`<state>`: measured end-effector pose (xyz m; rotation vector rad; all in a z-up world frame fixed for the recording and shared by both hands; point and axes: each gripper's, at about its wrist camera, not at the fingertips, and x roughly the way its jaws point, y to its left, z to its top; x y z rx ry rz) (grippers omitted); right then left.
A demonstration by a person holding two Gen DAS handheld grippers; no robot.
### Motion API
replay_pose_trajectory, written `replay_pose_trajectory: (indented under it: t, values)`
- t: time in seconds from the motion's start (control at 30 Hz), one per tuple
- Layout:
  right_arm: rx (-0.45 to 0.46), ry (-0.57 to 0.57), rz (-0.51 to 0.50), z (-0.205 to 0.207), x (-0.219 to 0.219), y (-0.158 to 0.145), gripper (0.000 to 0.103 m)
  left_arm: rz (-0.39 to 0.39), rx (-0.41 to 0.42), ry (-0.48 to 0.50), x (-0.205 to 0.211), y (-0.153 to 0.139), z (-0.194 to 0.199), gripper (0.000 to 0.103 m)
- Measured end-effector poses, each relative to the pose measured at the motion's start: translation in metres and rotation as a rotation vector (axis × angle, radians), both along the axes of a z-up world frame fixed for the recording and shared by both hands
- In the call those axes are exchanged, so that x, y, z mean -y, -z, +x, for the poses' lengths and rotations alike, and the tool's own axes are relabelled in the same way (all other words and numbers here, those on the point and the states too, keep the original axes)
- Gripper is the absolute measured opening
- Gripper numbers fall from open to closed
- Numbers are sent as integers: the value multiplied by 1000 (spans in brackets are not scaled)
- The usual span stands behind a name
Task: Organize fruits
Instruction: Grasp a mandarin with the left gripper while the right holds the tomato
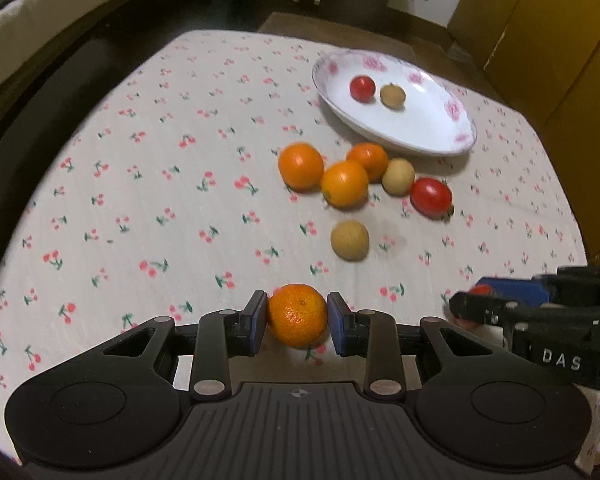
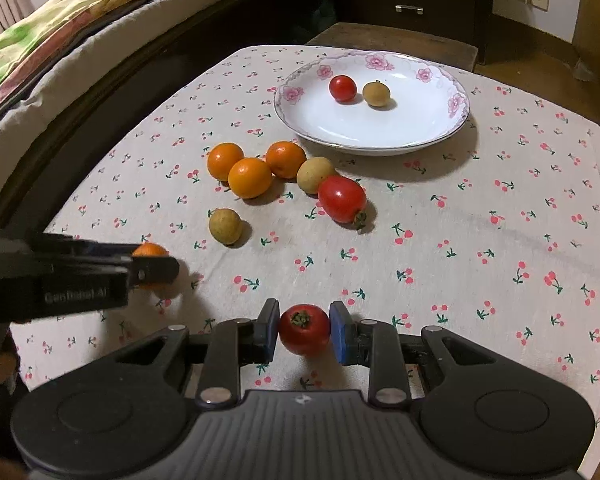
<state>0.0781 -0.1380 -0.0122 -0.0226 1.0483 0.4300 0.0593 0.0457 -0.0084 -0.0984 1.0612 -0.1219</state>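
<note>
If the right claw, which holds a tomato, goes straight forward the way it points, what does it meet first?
Probably the big loose tomato on the cloth, which lies almost straight ahead of the right claw; behind it comes the plate. If the claw travels above the table, it may pass over; height is unclear.

Bare tablecloth (image 2: 480, 260) lies open on the right, a clear lane to the plate (image 2: 300, 128); left of it, a fruit cluster (image 2: 284, 176) — oranges, longans, a tomato — blocks the near rim.
</note>
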Motion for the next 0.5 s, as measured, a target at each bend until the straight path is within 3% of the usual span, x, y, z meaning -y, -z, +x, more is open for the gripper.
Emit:
replay_pose_trajectory:
  t: [0.2,0.5]
  values:
    - [-23,-1,-8,0,0,6,29,12,2,12,1,3,0,42]
    - [-27,-13,-12,0,-2,9,29,24,16,25,5,3,-2,58]
